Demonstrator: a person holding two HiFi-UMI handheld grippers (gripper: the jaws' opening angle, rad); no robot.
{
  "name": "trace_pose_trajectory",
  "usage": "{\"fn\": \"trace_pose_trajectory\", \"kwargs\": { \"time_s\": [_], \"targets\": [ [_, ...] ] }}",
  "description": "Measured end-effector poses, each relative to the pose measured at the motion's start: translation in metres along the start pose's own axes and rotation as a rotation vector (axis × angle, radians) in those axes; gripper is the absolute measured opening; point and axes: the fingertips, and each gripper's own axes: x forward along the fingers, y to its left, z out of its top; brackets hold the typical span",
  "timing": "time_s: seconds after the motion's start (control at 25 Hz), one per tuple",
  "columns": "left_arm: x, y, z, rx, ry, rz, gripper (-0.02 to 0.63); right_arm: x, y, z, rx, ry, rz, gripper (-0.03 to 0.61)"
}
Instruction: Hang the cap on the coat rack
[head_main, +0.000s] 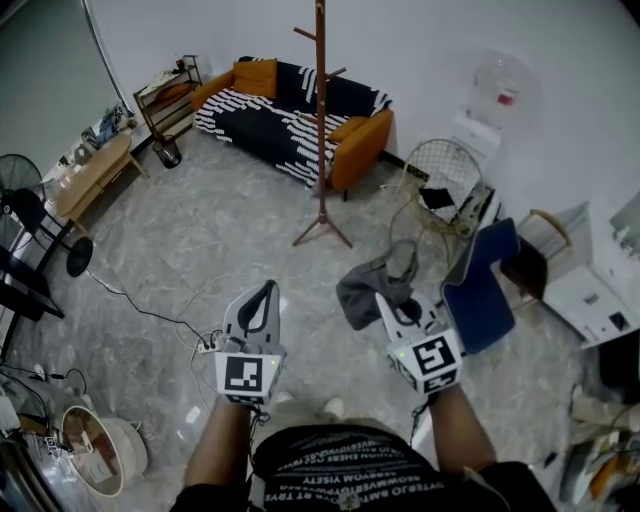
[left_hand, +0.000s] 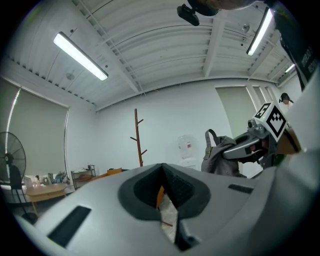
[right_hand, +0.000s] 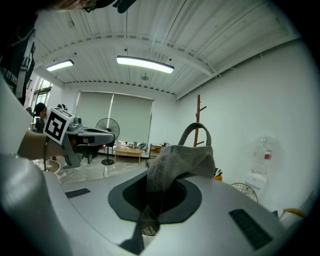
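Observation:
The brown wooden coat rack stands on the floor ahead, in front of the sofa; it also shows far off as the rack and, behind the cap, as the rack. A grey cap with a back strap hangs from my right gripper, which is shut on its fabric. In the right gripper view the cap drapes over the jaws of that gripper. My left gripper is level beside it with its tips together and nothing held; in its own view that gripper sees the cap at right.
An orange and black-and-white sofa stands behind the rack. A blue chair, a wire basket and a water dispenser are on the right. A fan, a low wooden table and floor cables lie left.

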Motion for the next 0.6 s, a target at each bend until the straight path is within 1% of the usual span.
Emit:
{"fn": "trace_pose_trajectory", "kwargs": {
  "time_s": [0.24, 0.4, 0.6],
  "targets": [
    [0.003, 0.006, -0.003, -0.004, 0.000, 0.018, 0.000, 0.003, -0.010, -0.011, 0.021, 0.009, -0.015, 0.014],
    [0.004, 0.013, -0.007, -0.003, 0.003, 0.019, 0.000, 0.007, -0.010, -0.010, 0.013, -0.001, -0.024, 0.014],
    [0.014, 0.028, -0.017, -0.028, 0.010, 0.022, 0.000, 0.027, -0.005, -0.007, 0.001, -0.002, -0.022, 0.014]
  ]
}}
